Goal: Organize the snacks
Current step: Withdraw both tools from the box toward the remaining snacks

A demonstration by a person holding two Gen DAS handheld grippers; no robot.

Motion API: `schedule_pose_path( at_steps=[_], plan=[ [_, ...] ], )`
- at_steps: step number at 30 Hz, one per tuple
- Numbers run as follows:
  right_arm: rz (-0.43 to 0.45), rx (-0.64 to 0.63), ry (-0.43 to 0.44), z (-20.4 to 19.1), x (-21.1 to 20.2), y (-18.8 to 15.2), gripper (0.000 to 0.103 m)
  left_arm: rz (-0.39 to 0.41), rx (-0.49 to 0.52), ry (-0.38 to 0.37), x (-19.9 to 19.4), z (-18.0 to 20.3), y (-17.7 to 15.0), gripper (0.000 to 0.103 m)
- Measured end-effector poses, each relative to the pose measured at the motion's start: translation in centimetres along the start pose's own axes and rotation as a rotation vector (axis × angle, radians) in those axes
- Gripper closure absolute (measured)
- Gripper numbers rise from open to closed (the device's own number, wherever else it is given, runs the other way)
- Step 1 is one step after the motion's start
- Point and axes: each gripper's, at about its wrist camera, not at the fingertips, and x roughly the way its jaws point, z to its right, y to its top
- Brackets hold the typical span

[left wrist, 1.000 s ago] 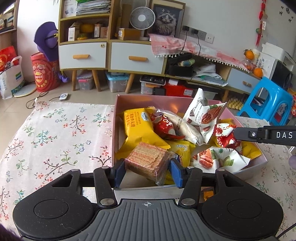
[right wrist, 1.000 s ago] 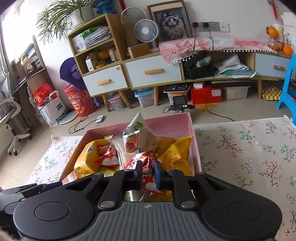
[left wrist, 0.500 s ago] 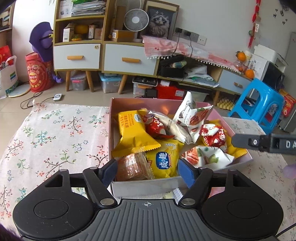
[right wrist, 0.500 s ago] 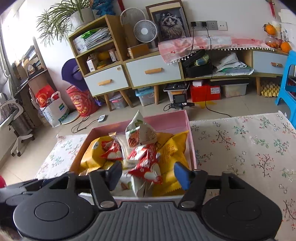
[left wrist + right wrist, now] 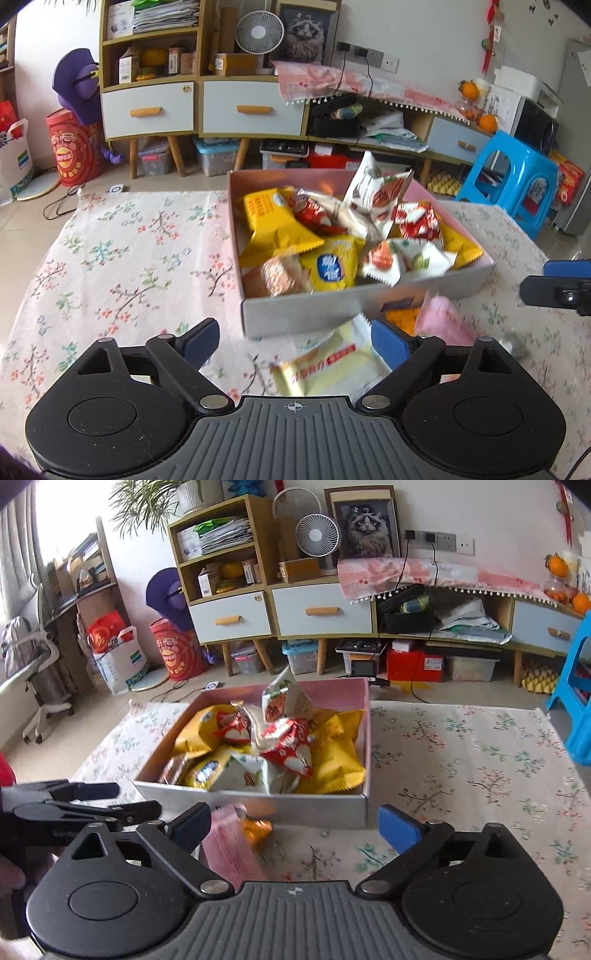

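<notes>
The snack box [image 5: 365, 301], pink inside and grey outside, sat on the floral tablecloth [image 5: 122, 258], heaped with packets: a big yellow bag [image 5: 273, 225] at its left, a brown biscuit pack [image 5: 277, 275] in the near left corner, a yellow packet with a blue oval [image 5: 332, 267] beside that, red-and-white packets [image 5: 417, 223] and white nut packets [image 5: 380, 192] toward the right. One white nut packet stood upright above the rest. Outside the box, just before its near wall, lay a pale yellow wrapper [image 5: 328, 363], a pink packet [image 5: 229, 845] and a small orange sweet [image 5: 255, 830], all blurred.

The left gripper [image 5: 293, 338] stood over the cloth short of the box, its jaws just having swung wide apart and gripping nothing; the pale yellow wrapper lay on the cloth beneath them, nearer its right finger. The right gripper [image 5: 293, 823] likewise had just spread its jaws wide, nothing clamped between them, with the pink packet and the orange sweet lying by its left finger. Each gripper showed at the edge of the other's view. Behind the table stood a cabinet with blue drawers [image 5: 317, 611], a small fan [image 5: 317, 535] and a blue stool [image 5: 513, 184]
</notes>
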Motion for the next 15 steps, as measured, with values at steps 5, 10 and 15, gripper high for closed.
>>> schedule_pose_path(
  at_steps=[5,10,15],
  plan=[
    [-0.012,-0.045,-0.035,0.5,-0.5,-1.2,0.013,-0.021,0.024,0.006,-0.4,-0.3,-1.3,0.008],
    [-0.032,-0.092,-0.066,0.8,-0.9,-2.6,0.012,-0.043,0.072,-0.007,-0.4,-0.4,-2.1,0.007],
    [-0.039,-0.138,-0.076,0.9,-1.7,-3.9,0.011,-0.05,0.129,-0.027,0.0,-0.5,-2.6,0.006]
  ],
)
